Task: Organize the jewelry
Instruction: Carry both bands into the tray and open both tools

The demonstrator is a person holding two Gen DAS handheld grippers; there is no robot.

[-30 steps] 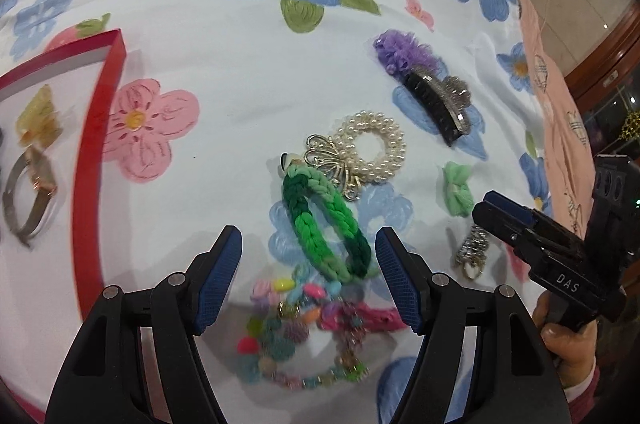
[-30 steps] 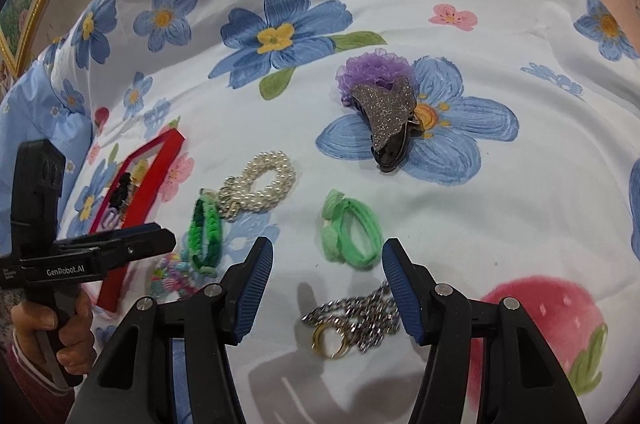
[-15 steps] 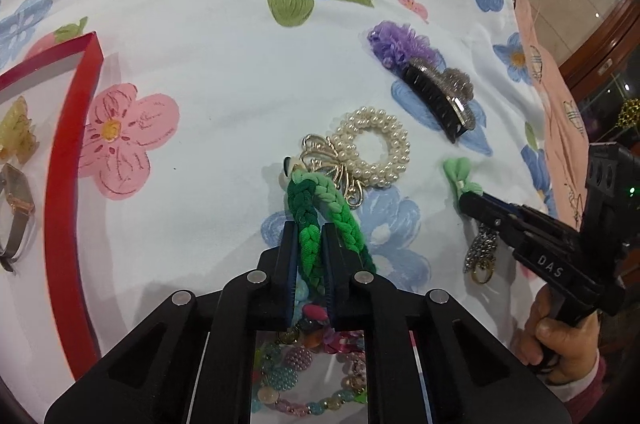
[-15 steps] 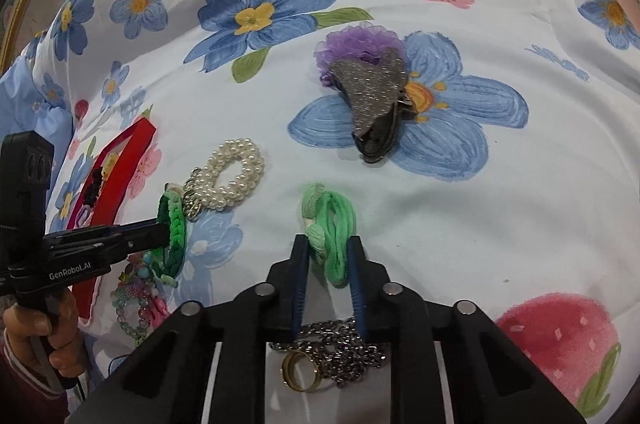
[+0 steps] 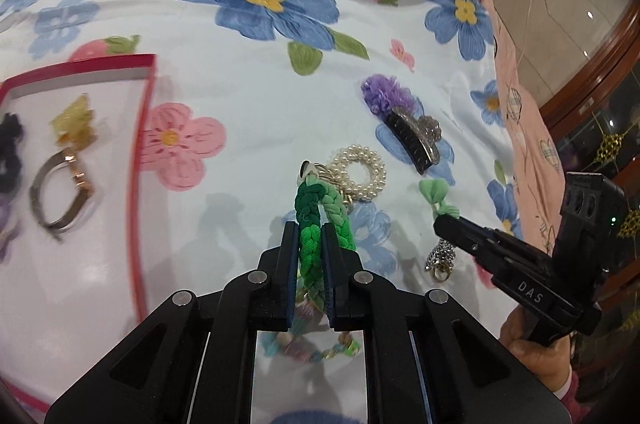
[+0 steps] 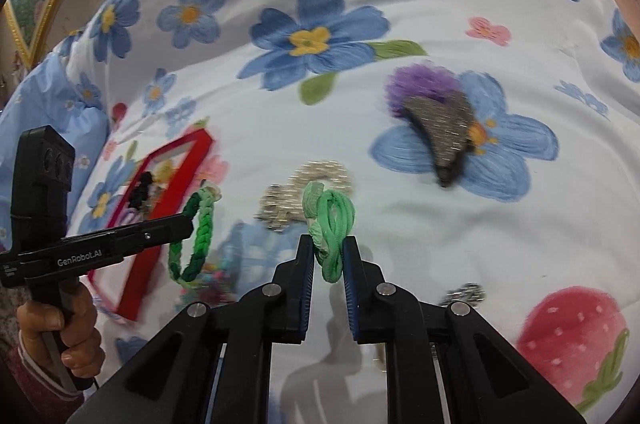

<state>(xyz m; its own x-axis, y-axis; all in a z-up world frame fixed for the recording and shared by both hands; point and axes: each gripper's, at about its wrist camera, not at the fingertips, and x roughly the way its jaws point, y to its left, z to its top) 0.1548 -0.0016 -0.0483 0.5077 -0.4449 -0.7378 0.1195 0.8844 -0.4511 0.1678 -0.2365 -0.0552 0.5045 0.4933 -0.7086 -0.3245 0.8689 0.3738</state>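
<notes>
My left gripper [image 5: 309, 230] is shut on a braided green bracelet [image 5: 316, 208] and holds it lifted above the cloth; the bracelet also hangs from it in the right wrist view [image 6: 197, 236]. My right gripper [image 6: 329, 248] is shut on a light green hair tie [image 6: 330, 224], also lifted; it shows in the left wrist view [image 5: 436, 198]. A red-rimmed tray [image 5: 138, 160] at the left holds a metal bangle [image 5: 60, 196], a yellow clip [image 5: 74, 124] and a dark scrunchie [image 5: 8, 144].
On the flowered cloth lie a pearl scrunchie [image 5: 360, 166], a purple flower clip [image 5: 384, 92], a dark claw clip [image 5: 416, 140], a silver chain with a ring [image 5: 440, 258] and a pastel bead bracelet [image 5: 308, 346]. The cloth's edge and floor are at the right.
Both grippers closed on their items, then lifted them off the cloth. The left view now sits higher and shows more of the tray.
</notes>
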